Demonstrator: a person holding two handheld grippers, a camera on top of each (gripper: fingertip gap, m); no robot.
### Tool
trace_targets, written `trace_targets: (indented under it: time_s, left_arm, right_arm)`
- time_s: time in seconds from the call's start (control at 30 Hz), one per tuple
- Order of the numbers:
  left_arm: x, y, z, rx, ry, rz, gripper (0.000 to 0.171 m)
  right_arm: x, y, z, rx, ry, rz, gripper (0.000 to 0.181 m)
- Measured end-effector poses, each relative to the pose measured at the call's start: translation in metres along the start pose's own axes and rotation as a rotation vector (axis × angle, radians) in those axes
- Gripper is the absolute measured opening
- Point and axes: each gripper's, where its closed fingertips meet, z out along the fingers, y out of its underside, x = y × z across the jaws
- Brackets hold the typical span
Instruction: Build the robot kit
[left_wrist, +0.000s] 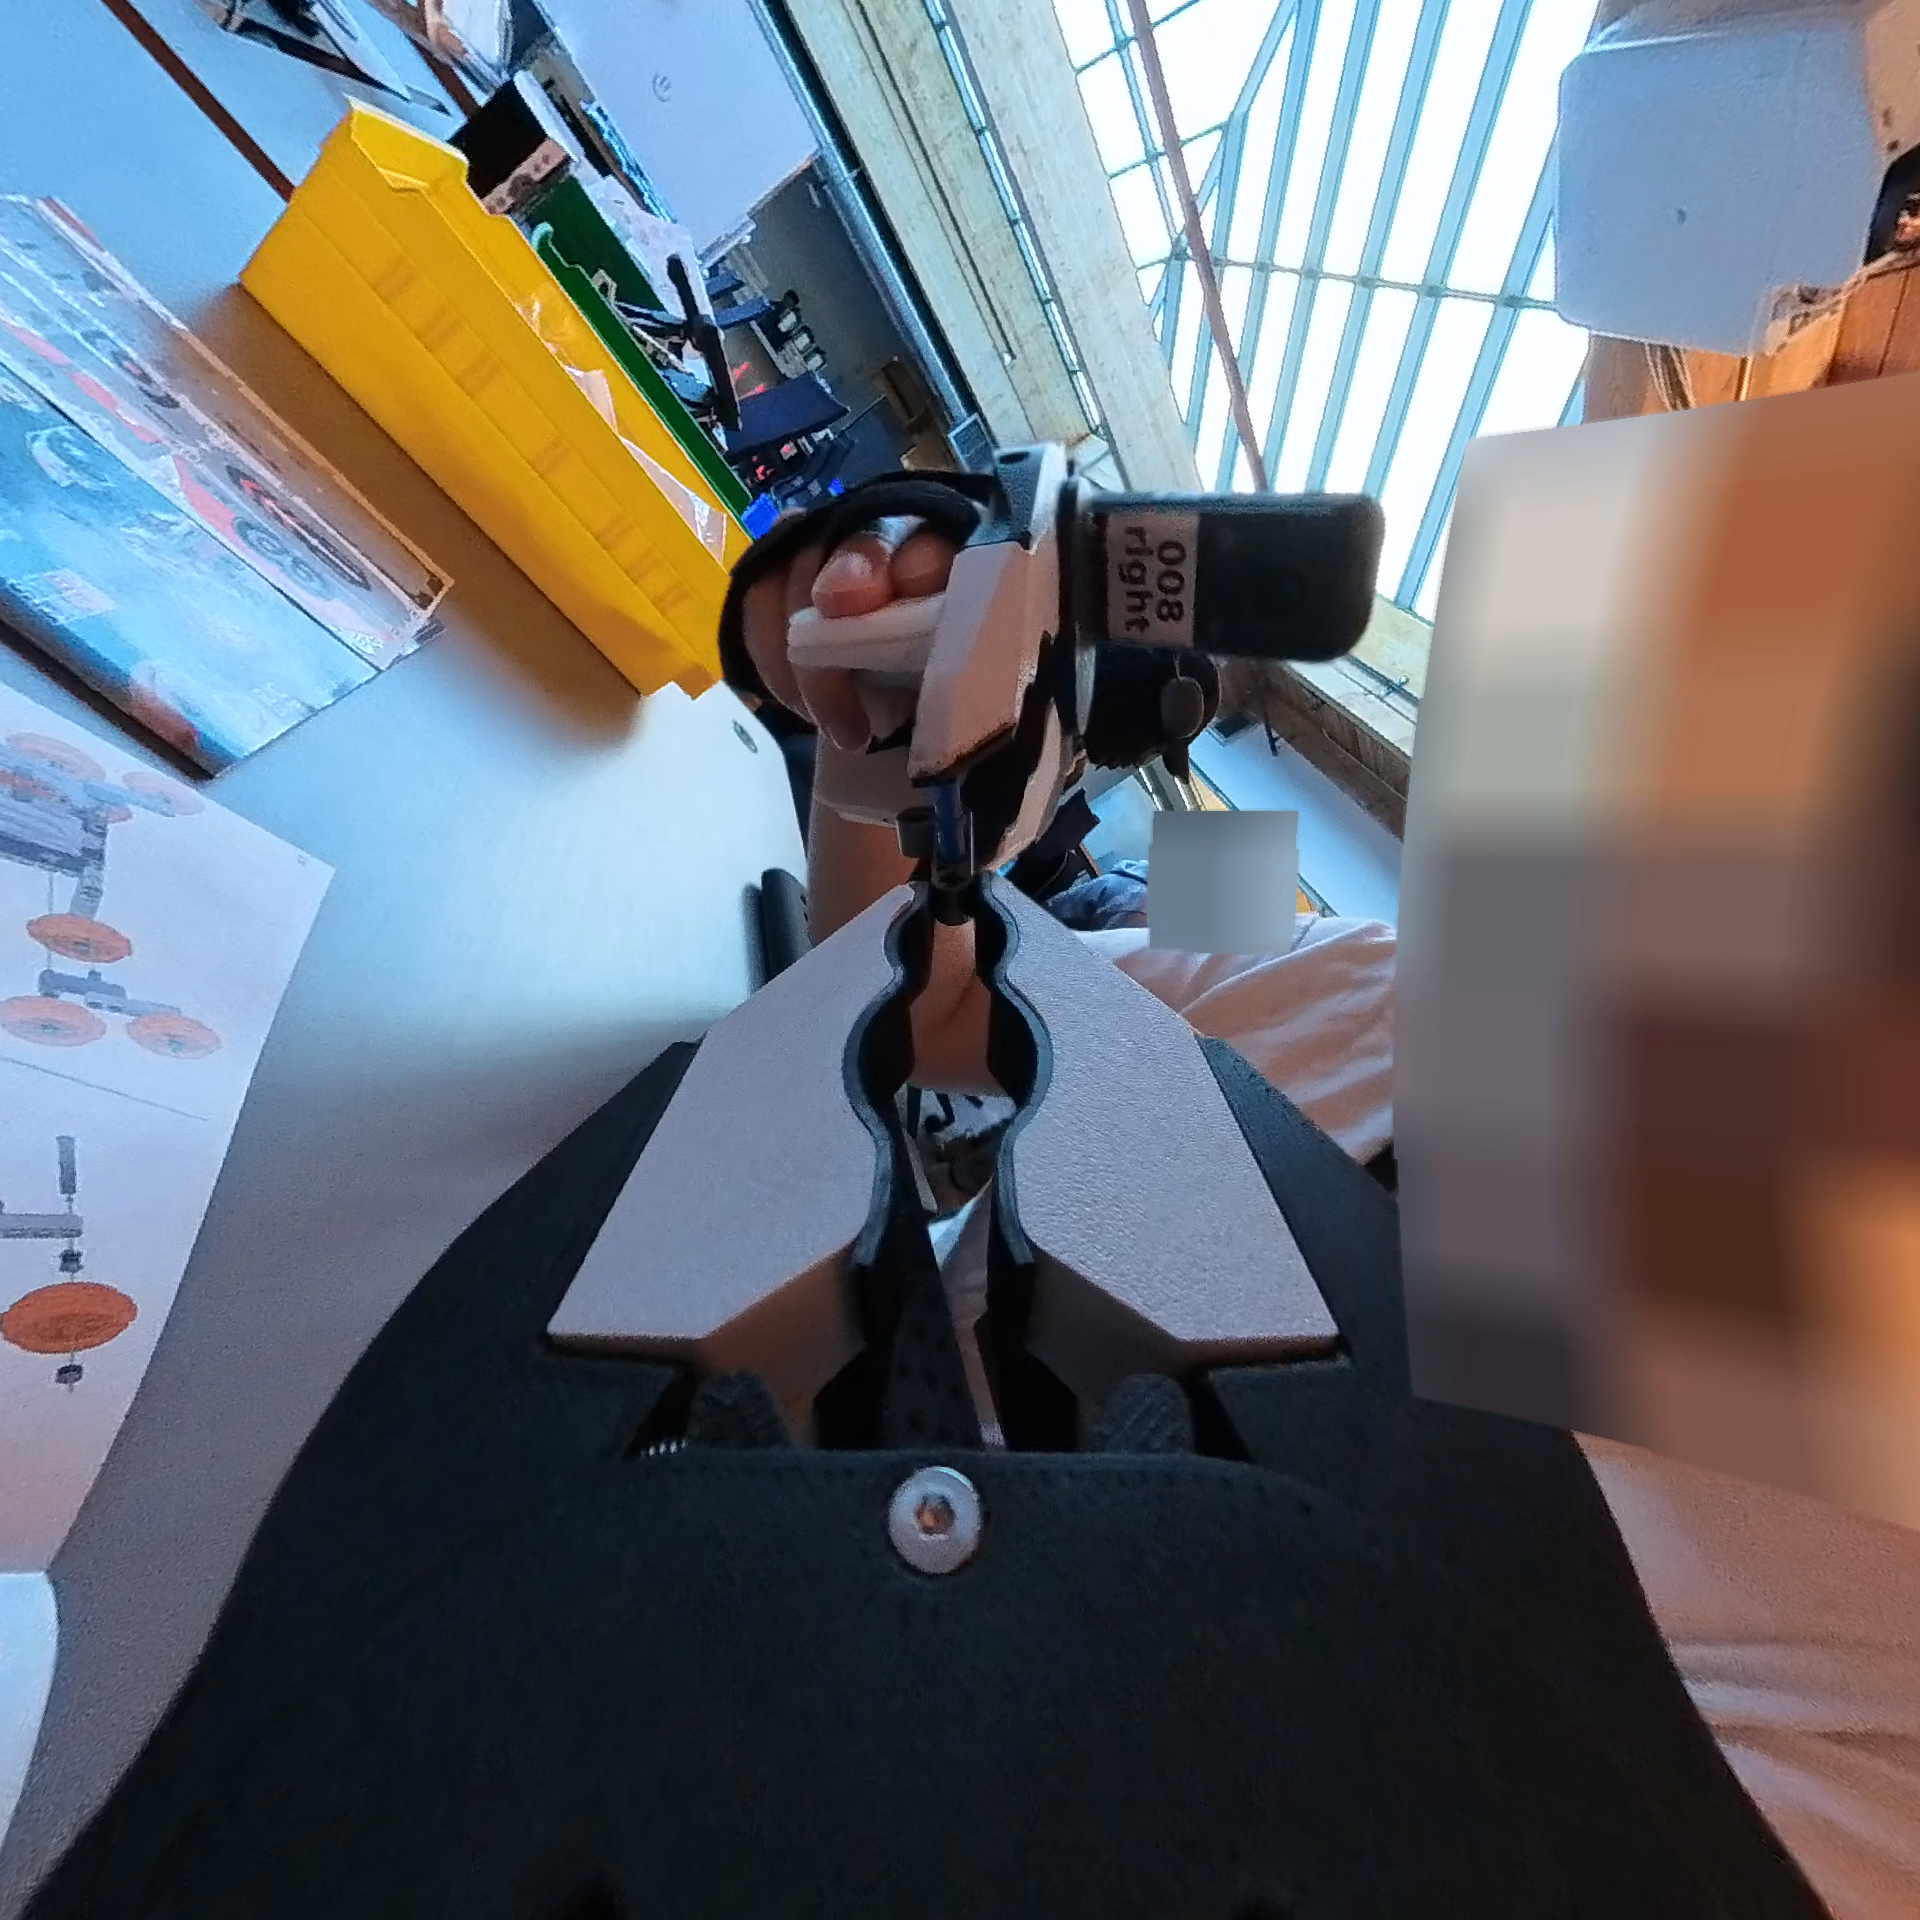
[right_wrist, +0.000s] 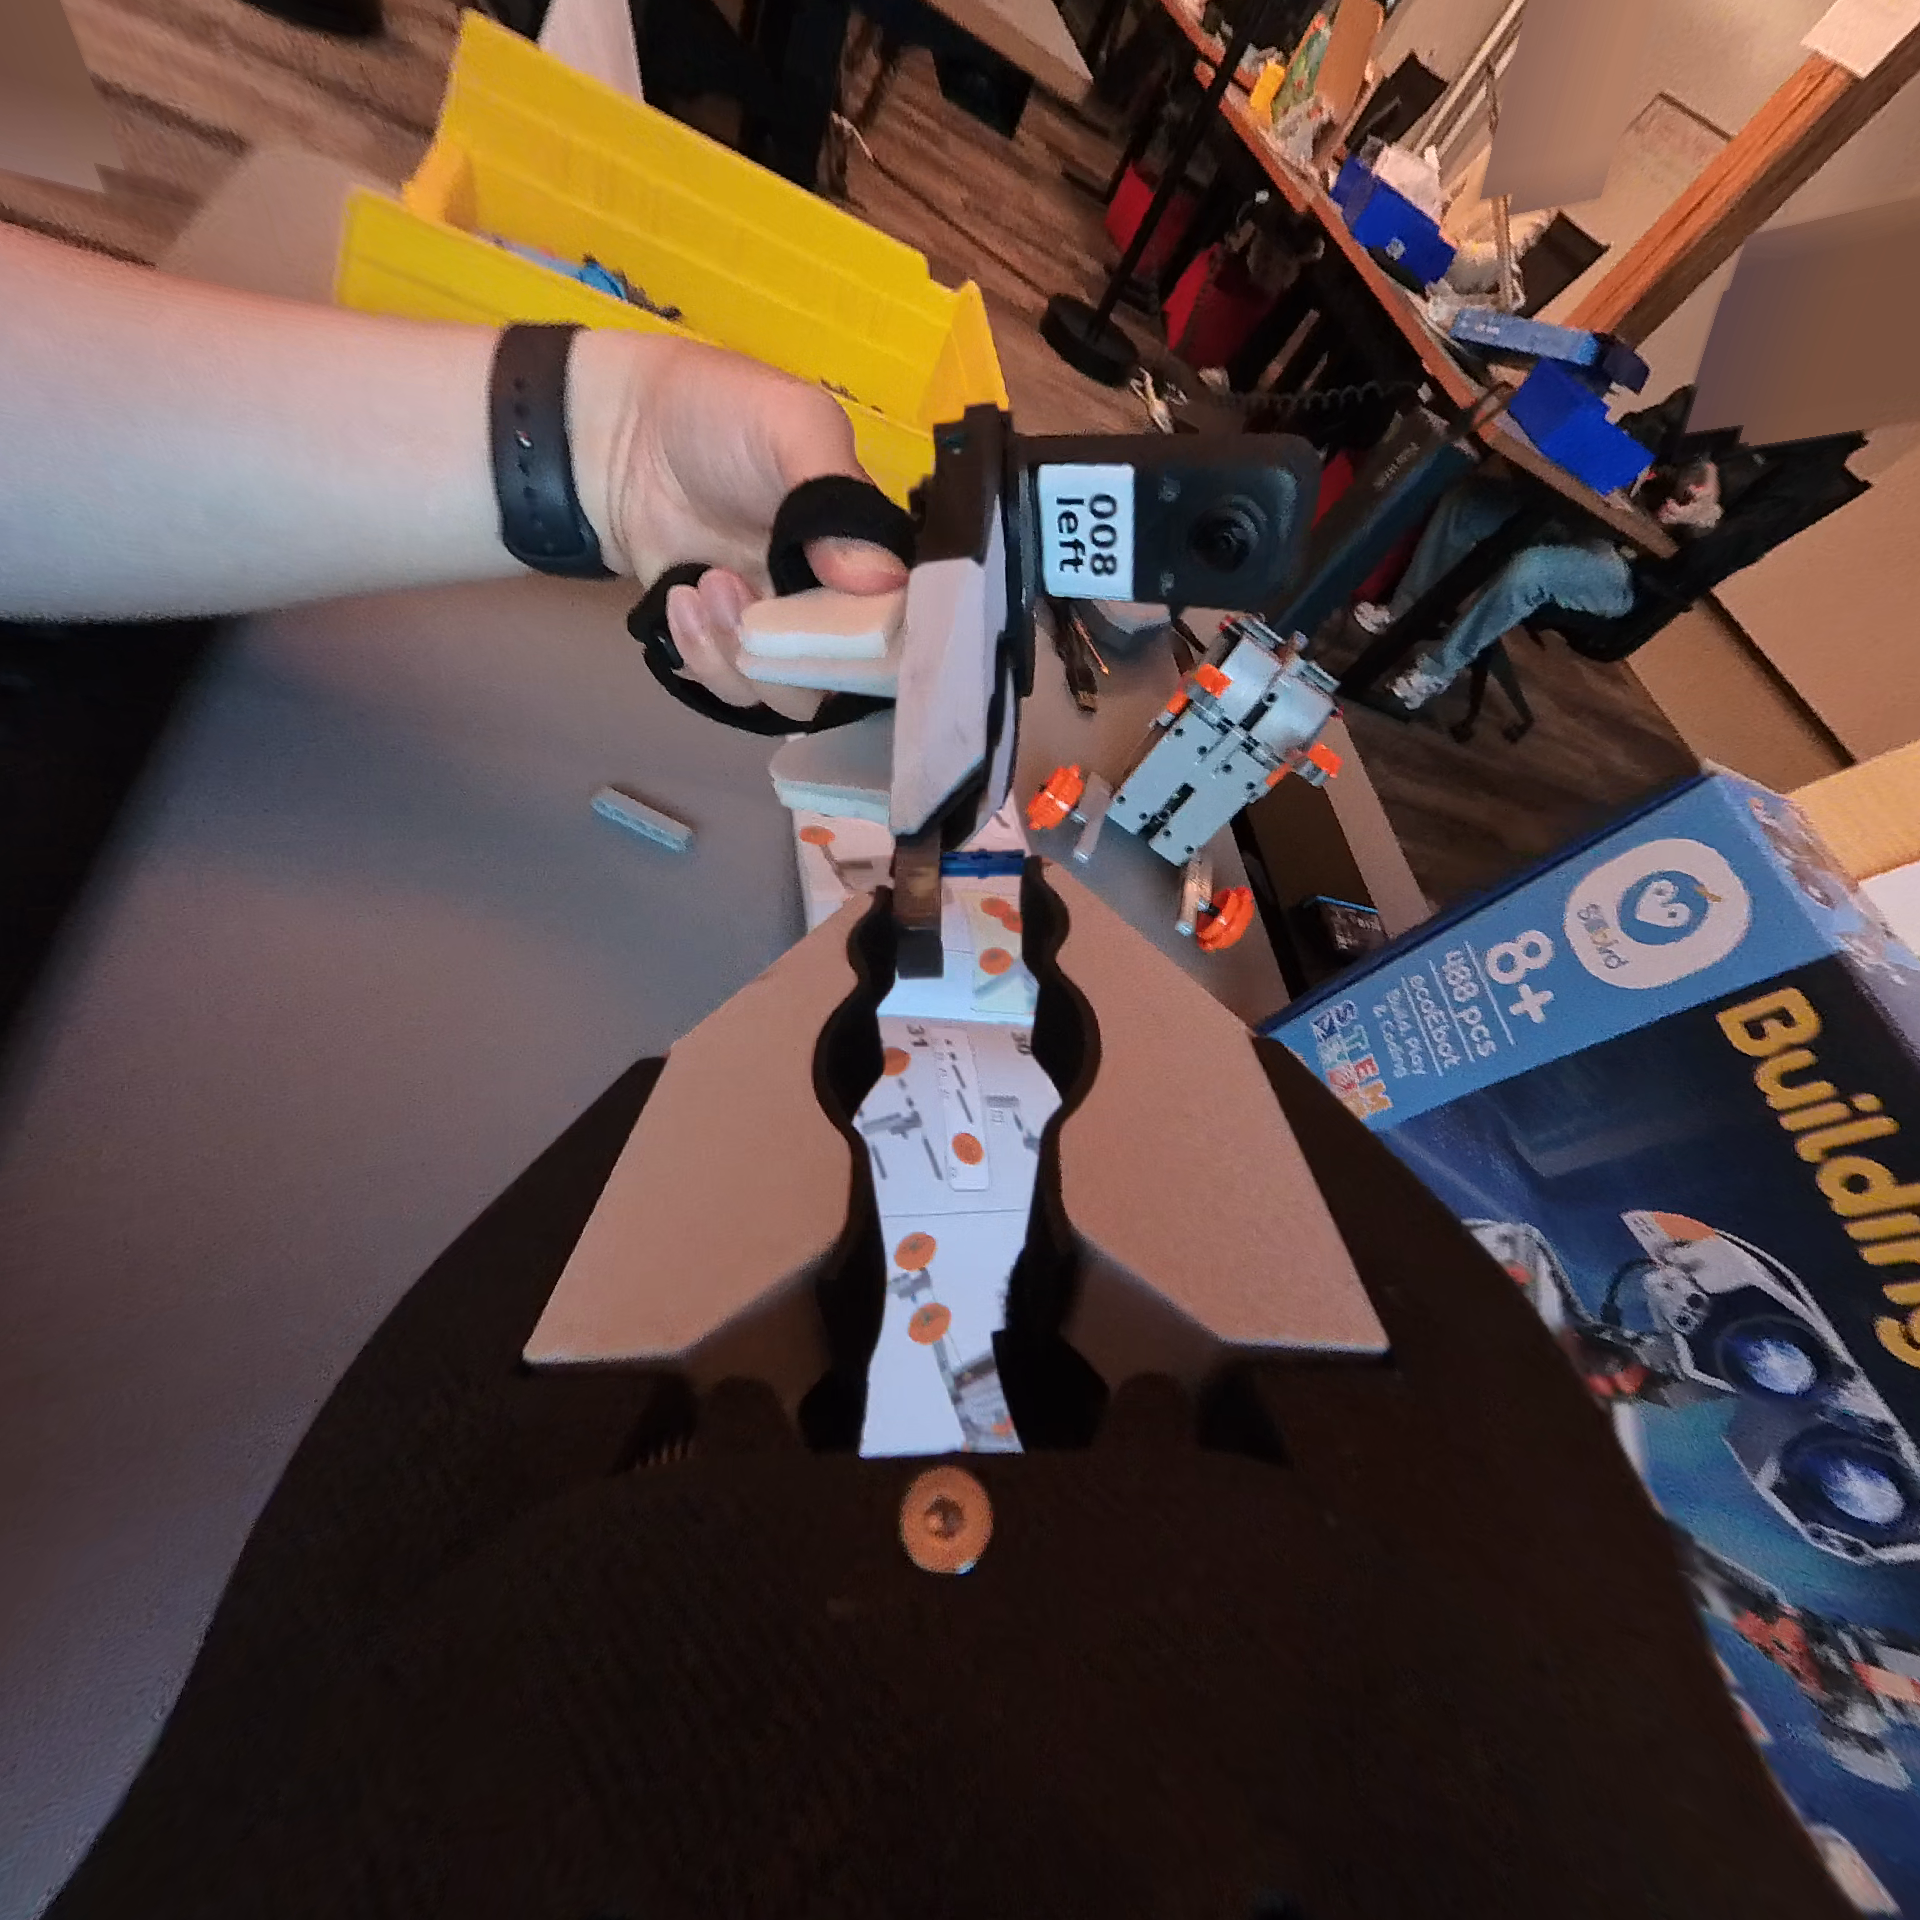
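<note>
Left claw: your left claw (left_wrist: 951, 904) has matte grey, scallop-edged fingers pinched on a thin dark blue rod piece (left_wrist: 948, 831) at the tips.
Right claw: your right claw (right_wrist: 961, 883) is nearly closed, nipping the same piece, blue at its tips, which meet the left's above the desk (right_wrist: 312, 935).
Bins: two glossy yellow bins (right_wrist: 665, 239), ribbed.
Model: one grey block model (right_wrist: 1216, 748) with orange wheels, standing on the desk.
Box: one blue cardboard box (right_wrist: 1621, 1039).
Sheet: one printed instruction sheet (right_wrist: 935, 1247).
Loose part: one flat pale blue beam (right_wrist: 641, 818).
</note>
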Motion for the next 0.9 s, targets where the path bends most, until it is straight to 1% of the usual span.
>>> trace_targets:
  time_s: [0.27,0.47,0.6,0.7,0.83,0.9]
  left_arm:
    - [-0.008,-0.003,-0.003,0.029,-0.048,-0.034,0.005]
    - [-0.012,-0.004,-0.005,0.029,-0.079,-0.03,0.004]
    - [-0.012,-0.003,-0.008,0.021,-0.095,-0.002,0.004]
    - [-0.013,-0.003,-0.009,0.006,-0.138,0.05,0.005]
    - [-0.019,0.001,-0.012,-0.029,-0.219,0.098,0.004]
    - [-0.02,0.004,-0.013,-0.049,-0.237,0.113,0.005]
  right_arm:
    - [0.006,0.01,0.005,-0.135,0.064,-0.049,0.023]
    - [0.007,0.013,0.009,-0.157,0.08,-0.056,0.022]
    - [0.008,0.012,0.011,-0.148,0.086,-0.049,0.023]
    - [0.009,0.011,0.013,-0.144,0.113,-0.13,0.023]
    - [0.008,0.016,0.017,-0.195,0.134,-0.215,0.023]
    - [0.006,0.017,0.019,-0.204,0.126,-0.212,0.023]
